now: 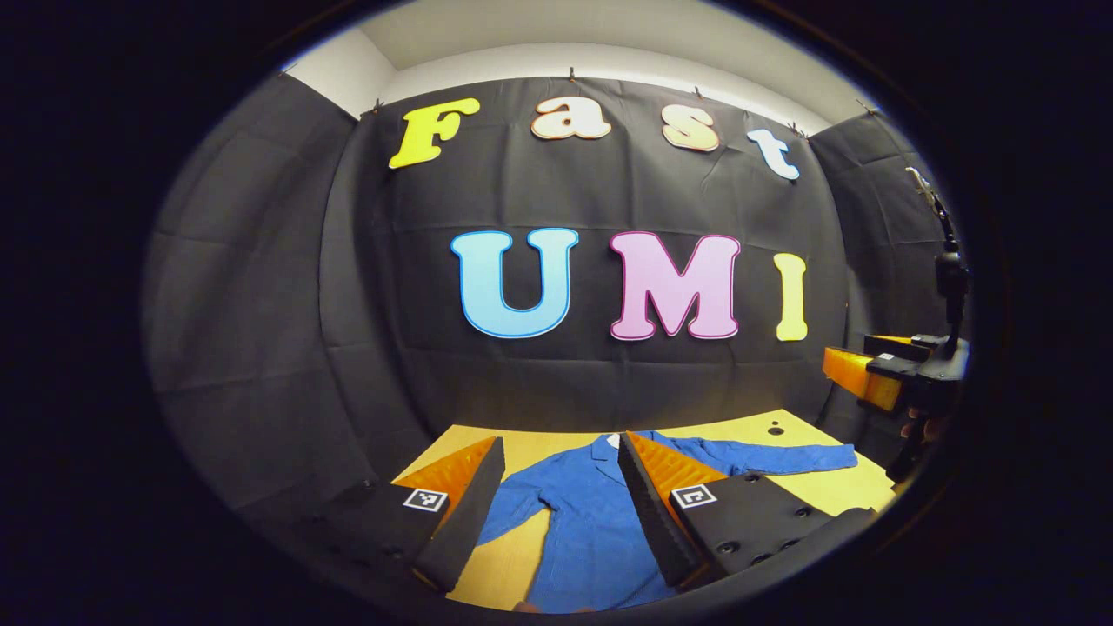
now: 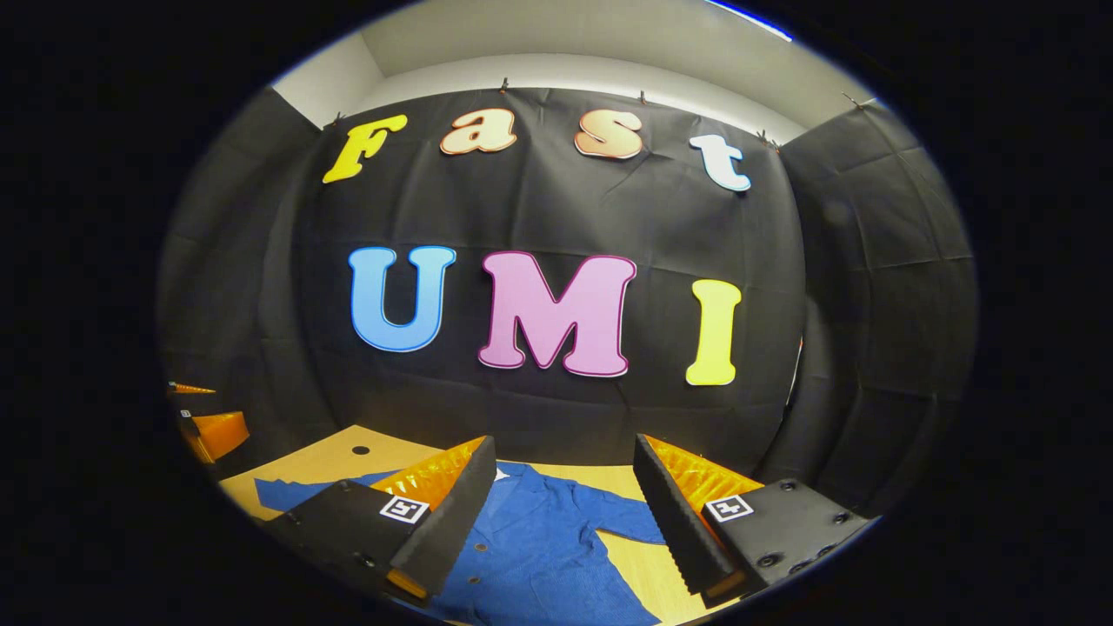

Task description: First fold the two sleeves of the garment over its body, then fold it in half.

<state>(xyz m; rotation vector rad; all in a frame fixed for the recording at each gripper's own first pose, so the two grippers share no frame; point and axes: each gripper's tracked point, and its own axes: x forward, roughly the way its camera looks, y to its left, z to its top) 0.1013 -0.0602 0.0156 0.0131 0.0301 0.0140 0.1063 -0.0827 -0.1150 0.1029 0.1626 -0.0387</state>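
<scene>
A blue long-sleeved garment [image 1: 583,530] lies flat on the wooden table [image 1: 530,448], collar toward the back wall, both sleeves spread out to the sides. In the left gripper view my left gripper [image 1: 561,461] hovers above it, open, nothing between its fingers; one sleeve [image 1: 774,456] stretches to the right. At the right edge of that view the right gripper [image 1: 856,369] is held in the air by a hand. In the right gripper view my right gripper [image 2: 565,461] is open above the garment [image 2: 539,556], whose sleeve [image 2: 291,493] reaches left. The left gripper [image 2: 204,426] shows at that view's left edge.
The table [image 2: 304,465] ends at the black cloth wall behind and at both sides. Small dark holes mark the tabletop [image 1: 774,428] near the far corner. Bare wood lies beside the garment on either side.
</scene>
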